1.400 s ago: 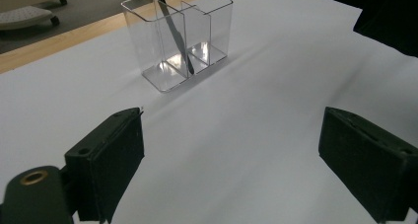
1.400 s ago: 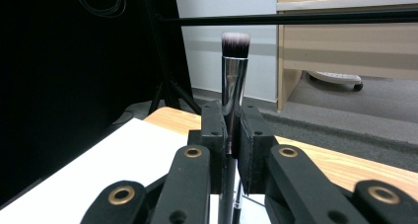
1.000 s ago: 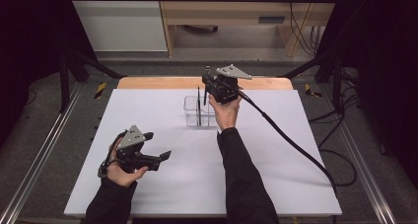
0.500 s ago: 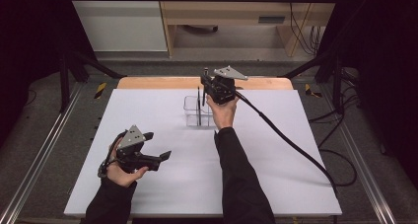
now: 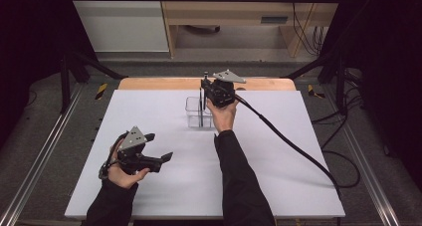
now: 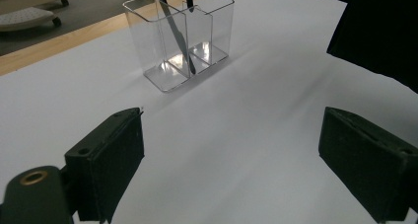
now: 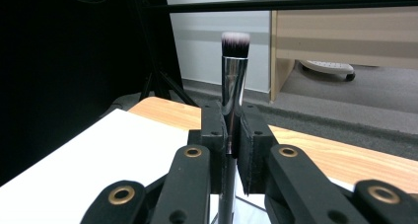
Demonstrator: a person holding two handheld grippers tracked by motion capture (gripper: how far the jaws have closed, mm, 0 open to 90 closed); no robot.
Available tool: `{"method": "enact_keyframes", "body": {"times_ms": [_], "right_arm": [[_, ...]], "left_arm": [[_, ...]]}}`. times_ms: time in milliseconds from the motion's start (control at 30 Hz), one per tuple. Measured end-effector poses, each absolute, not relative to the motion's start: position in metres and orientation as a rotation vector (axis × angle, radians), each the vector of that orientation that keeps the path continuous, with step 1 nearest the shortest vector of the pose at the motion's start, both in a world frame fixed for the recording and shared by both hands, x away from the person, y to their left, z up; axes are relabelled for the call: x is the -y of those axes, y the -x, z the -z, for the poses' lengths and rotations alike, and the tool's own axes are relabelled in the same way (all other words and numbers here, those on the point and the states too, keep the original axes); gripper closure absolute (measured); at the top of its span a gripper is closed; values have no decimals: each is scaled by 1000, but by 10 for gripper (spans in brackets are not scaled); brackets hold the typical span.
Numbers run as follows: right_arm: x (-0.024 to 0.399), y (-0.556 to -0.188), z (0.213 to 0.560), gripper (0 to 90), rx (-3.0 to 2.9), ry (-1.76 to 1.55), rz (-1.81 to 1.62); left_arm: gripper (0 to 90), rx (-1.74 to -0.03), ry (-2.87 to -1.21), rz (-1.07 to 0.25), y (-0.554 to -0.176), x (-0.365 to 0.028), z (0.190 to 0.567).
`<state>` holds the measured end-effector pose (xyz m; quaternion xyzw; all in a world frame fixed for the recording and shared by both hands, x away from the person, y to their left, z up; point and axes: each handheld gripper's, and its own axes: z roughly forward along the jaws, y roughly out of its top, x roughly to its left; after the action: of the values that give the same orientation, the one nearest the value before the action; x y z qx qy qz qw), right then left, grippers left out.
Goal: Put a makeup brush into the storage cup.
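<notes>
A clear plastic organizer [image 5: 195, 114] with several compartments stands on the white table [image 5: 278, 186], far centre. My right gripper [image 5: 205, 94] hovers just above it, shut on a makeup brush [image 7: 232, 81] held upright with its bristle head up. The brush's thin dark handle [image 6: 178, 41] slants down into a middle compartment of the organizer [image 6: 162, 46], its lower end near the floor. My left gripper [image 5: 159, 146] rests in a hand at the table's front left, open with nothing between its pads [image 6: 111, 160], and it points toward the organizer.
The right gripper's thick black cable [image 5: 293, 146] runs across the right half of the table and off its right edge. A wooden strip [image 5: 149, 83] borders the far edge. Metal frame rails [image 5: 40, 156] flank the table.
My right gripper with the brush has drifted slightly left and a little lower over the organizer. The left gripper has stayed where it was.
</notes>
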<state>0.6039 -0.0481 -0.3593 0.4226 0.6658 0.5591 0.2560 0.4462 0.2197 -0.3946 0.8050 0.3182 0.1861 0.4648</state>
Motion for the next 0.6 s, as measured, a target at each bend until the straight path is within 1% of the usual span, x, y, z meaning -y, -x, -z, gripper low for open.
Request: {"method": "enact_keyframes", "body": {"times_ms": [600], "right_arm": [[43,-604,377,838,-1838,-1172,-1485]], "left_arm": [[91,-785,-1979,-451,-446,-220,395]]}}
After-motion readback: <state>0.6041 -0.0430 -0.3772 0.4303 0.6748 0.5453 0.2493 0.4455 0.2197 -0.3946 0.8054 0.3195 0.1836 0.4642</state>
